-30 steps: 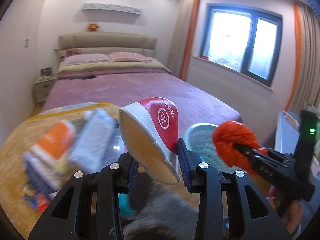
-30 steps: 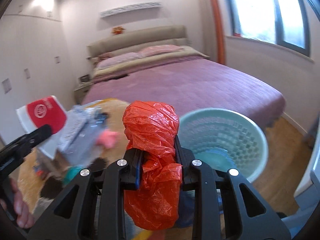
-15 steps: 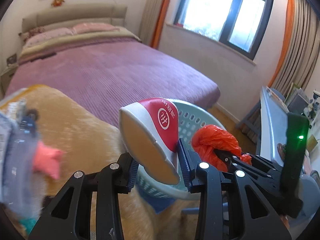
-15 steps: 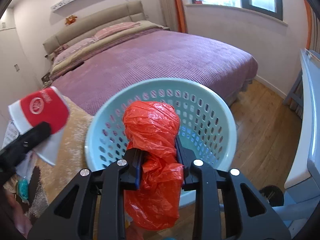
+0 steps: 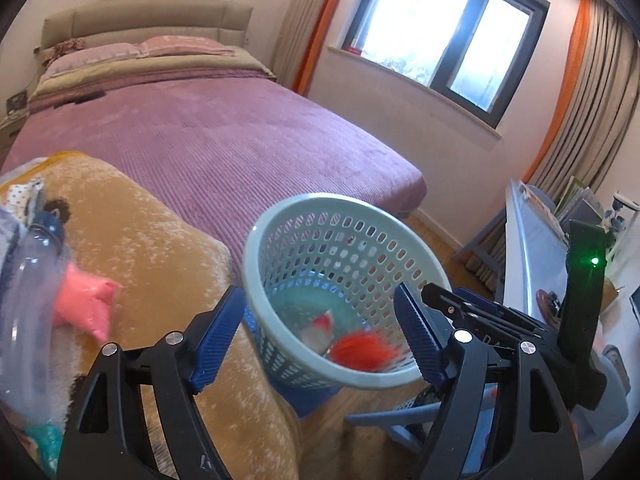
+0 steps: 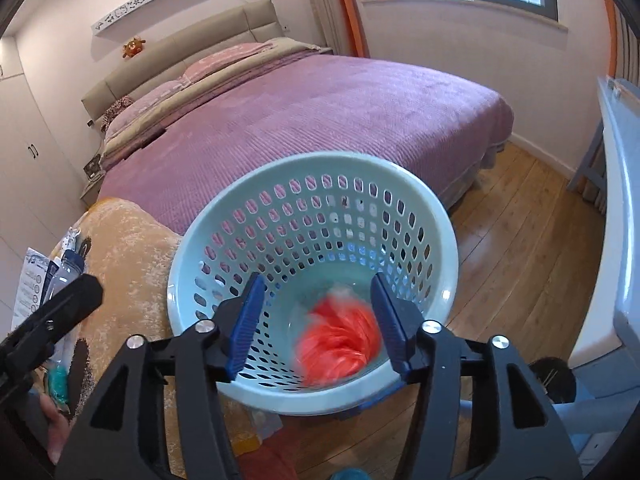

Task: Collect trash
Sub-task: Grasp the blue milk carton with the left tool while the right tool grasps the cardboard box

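Left wrist view: the left gripper (image 5: 320, 326) hangs over the pale green perforated basket (image 5: 280, 216), its blue-padded jaws spread wide with nothing between them; they have just been opening. Down in the basket lies the red-and-white paper cup (image 5: 322, 326), blurred, and just beside it, on the side nearer the camera, the crumpled orange plastic bag (image 5: 362, 354), also blurred. The right gripper shows at the basket's right side, black, with a green light on its housing.

In the right wrist view the right gripper (image 6: 318, 320) also points down into the basket (image 6: 450, 264), jaws apart and empty, having just been opening. The orange plastic bag (image 6: 340, 344) sits on the basket floor between the two pads as seen from here, touching neither. A pale smear above it may be the cup; I cannot tell.

Left of the basket, and touching its wall, is a surface draped in a golden-tan plush cover (image 5: 152, 248). On it, well left of the basket, lie more pieces: a clear plastic bottle with a dark cap (image 5: 34, 264), a pink wad (image 5: 86, 304) and a teal scrap (image 5: 46, 440) near the frame's lower edge. Behind the basket is a bed with a purple spread (image 5: 224, 128). Wooden floor (image 6: 520, 248) shows to the basket's right.
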Tool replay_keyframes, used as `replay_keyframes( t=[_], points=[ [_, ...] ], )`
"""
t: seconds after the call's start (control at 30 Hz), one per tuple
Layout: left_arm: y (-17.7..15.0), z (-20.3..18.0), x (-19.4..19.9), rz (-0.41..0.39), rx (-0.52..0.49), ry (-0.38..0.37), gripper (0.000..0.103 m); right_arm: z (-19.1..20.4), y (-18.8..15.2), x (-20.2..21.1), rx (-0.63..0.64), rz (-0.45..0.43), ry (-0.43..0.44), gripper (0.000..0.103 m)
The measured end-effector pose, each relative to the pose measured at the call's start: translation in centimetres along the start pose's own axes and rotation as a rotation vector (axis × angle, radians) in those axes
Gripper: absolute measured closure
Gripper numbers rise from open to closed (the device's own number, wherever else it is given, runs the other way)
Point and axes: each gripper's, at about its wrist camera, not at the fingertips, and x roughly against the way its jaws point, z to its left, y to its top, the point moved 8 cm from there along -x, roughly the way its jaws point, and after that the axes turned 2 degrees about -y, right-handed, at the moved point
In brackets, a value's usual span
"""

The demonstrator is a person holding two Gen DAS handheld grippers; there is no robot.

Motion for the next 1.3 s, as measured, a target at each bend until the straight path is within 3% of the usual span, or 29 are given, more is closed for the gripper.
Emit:
replay_keyframes(
  t=[0.23, 0.43, 0.73, 0.87, 1.13, 1.3],
  points=[
    [0.5, 0.4, 4.7, -0.087, 0.02, 0.006, 0.028, 2.6, 0.3, 2.6, 0.042, -0.041, 0.038, 0.05],
    [-0.1, 2.3, 9.7, -0.167, 0.047, 0.038, 0.028, 8.1, -0.2, 5.3, 0.137, -0.084, 0.106, 0.047],
    [-0.7, 8.5, 19.0, -0.297, 0.125, 0.206, 0.028, 17.5, -2.1, 8.9, 0.289, -0.137, 0.262, 0.041],
    [-1.2, 12.1, 23.6, -0.363, 0.171, 0.339, 0.019, 21.4, -3.6, 9.5, 0.344, -0.133, 0.339, 0.035],
    [-3.5, 19.4, 27.7, -0.369, 0.344, 0.476, 0.019, 27.9, -7.1, 9.5, 0.443, -0.097, 0.507, 0.029],
    [-5.3, 22.7, 27.5, -0.332, 0.45, 0.466, 0.019, 30.9, -9.2, 9.0, 0.522, -0.084, 0.563, 0.028]
  ],
)
